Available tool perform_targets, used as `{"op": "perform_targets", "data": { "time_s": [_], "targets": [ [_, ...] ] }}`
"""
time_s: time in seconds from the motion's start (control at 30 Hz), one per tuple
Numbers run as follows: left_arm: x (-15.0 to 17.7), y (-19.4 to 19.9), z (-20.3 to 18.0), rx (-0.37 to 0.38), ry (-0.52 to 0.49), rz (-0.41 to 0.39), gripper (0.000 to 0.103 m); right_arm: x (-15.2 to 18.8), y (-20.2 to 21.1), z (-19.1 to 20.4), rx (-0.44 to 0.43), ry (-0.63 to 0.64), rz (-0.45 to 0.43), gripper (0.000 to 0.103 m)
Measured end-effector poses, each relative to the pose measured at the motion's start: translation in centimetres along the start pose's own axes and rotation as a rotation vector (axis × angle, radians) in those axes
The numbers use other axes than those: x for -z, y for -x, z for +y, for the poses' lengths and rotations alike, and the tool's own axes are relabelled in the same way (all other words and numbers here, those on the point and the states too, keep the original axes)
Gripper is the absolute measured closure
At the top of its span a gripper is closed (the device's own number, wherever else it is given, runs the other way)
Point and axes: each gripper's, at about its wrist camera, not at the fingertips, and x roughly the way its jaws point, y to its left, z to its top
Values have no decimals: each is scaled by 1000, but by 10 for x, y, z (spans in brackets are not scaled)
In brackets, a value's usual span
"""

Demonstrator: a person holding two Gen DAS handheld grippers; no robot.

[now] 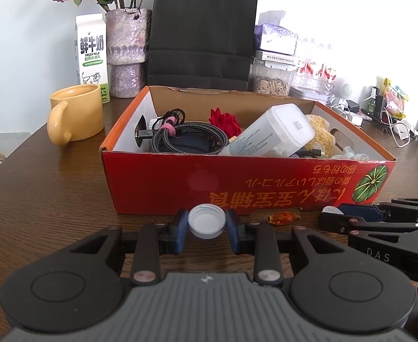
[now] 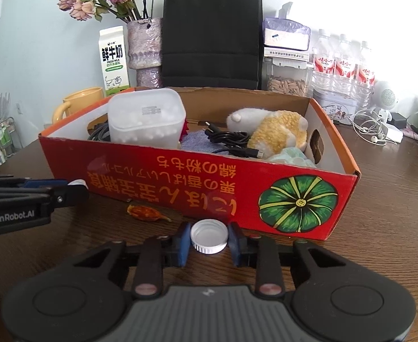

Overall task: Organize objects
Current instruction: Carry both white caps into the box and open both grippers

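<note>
Bare bench point(image 2: 379, 199) lies open right of the red box point(image 2: 197, 191) and left of it up to the yellow mug point(image 1: 76, 114). Box front wall stands just ahead of both tongs; an orange candy point(image 2: 146, 213) lies at its foot between them. Box top is open, but the interior is crowded: white container point(image 1: 268, 132), cables point(image 1: 186, 136), plush toy point(image 2: 274, 134).
</note>
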Motion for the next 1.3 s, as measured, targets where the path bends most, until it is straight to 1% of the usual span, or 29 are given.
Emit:
{"op": "perform_targets", "data": {
  "time_s": [0.4, 0.5, 0.63, 0.83, 1.03, 1.3],
  "targets": [
    [6, 12, -2, -4, -3, -40, 74, 8, 25, 7, -3, 20, -83, 76],
    [9, 20, -3, -8, 6, -45, 74, 10, 32, 8, -6, 22, -103, 76],
    [8, 34, -9, 11, 7, -71, 74, 10, 46, 10, -24, 25, -132, 76],
    [-7, 51, -15, 35, 17, -135, 74, -1, 62, 11, -40, 36, -185, 76],
    [-30, 58, -19, 34, 20, -193, 74, -21, 71, 10, -38, 43, -246, 76],
    [-60, 52, -18, 35, 34, -243, 74, -49, 64, 9, -37, 57, -294, 76]
  ]
}}
